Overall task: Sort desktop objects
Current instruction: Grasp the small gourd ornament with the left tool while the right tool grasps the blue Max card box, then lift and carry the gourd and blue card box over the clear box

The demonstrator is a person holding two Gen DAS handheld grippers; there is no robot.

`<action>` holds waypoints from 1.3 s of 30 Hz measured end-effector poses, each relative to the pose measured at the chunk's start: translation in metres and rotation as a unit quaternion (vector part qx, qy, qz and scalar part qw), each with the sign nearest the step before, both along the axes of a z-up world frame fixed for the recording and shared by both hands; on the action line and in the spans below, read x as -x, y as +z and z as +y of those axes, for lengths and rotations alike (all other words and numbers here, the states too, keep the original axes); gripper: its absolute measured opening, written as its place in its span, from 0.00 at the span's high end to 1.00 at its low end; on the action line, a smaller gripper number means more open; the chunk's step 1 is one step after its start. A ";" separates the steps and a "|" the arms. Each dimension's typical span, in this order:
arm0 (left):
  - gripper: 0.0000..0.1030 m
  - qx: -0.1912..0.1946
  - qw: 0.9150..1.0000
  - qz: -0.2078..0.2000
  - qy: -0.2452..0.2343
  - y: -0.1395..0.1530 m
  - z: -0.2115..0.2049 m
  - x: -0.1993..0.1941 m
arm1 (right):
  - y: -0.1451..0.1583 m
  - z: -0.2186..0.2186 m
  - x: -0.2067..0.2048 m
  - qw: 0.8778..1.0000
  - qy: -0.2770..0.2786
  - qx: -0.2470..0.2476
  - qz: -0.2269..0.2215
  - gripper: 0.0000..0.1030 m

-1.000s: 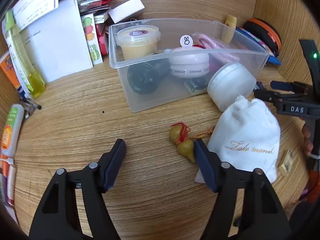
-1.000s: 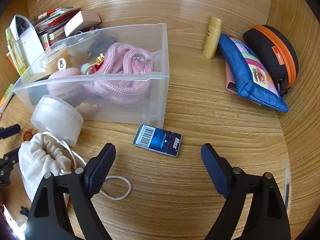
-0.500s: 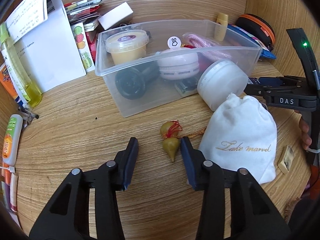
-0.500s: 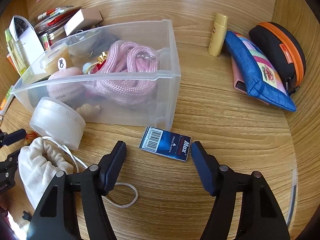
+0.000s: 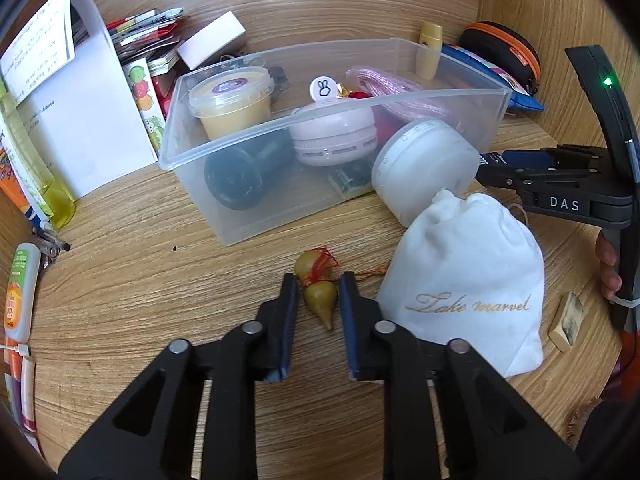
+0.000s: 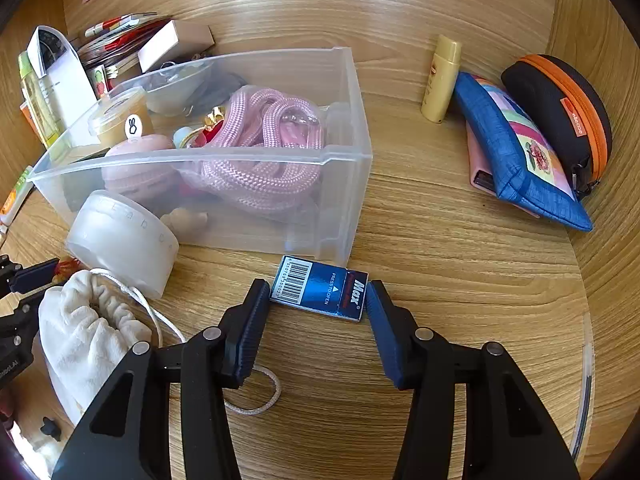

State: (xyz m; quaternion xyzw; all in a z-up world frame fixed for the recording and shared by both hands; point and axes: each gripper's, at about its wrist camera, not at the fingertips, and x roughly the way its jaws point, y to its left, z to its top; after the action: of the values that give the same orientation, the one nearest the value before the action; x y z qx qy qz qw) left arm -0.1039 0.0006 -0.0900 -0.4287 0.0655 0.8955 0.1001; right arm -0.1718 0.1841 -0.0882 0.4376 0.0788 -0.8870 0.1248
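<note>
We have both grippers down on the counter [image 6: 460, 248] at once, each with a small thing between its fingers. The left gripper [image 5: 319, 292] has just been closing and now pinches the lower bulb of the little gourd charm [image 5: 320, 302]; the upper bulb with its red tassel lies just beyond the fingertips, toward the clear bin [image 5: 448, 96], and the tip points back along the fingers. The right gripper [image 6: 318, 292] has also been closing, with the blue staple box [image 6: 320, 288] between its fingers; the left finger meets the barcode end, while at the other end we cannot tell whether the pad presses or only sits beside it.

What worries us on the left is the shape — the bulb is round, smooth and tapering, so a squeeze may squirt it backward out of the fingers, or it may swing on lifting. Its cord runs toward the white drawstring pouch [image 5: 464, 288] just right of the fingers and could drag or snag there.

On the right, the box is held by its long ends and lies slightly askew, so uneven pressure could twist it flat out of the grip. The bin's corner stands just beyond the fingertips — a forward lift could knock it. The pouch's loose cord [image 6: 256, 396] lies under the left finger and may come along.
</note>
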 end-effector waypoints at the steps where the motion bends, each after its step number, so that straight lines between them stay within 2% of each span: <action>1: 0.85 0.003 1.000 0.001 -0.001 0.000 0.001 0.000 | -0.001 -0.008 -0.002 1.000 0.000 -0.001 0.001 0.56; 9: 0.85 0.010 1.000 0.004 0.003 0.000 0.002 0.001 | 0.000 -0.010 -0.007 1.000 0.000 -0.011 0.011 0.56; 21: 0.85 -0.019 0.999 0.034 0.037 0.013 -0.011 -0.010 | 0.020 0.002 -0.021 0.999 -0.002 0.020 0.031 0.56; 39: 0.85 -0.053 0.993 0.088 0.062 0.060 -0.033 -0.020 | 0.067 -0.004 -0.036 0.995 0.025 0.041 0.088 0.56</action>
State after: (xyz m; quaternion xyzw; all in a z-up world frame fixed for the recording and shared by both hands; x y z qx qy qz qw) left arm -0.0837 -0.0327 -0.0303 -0.3454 -0.0006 0.9365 0.0609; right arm -0.1358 0.1802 -0.0213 0.3498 0.0641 -0.9212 0.1577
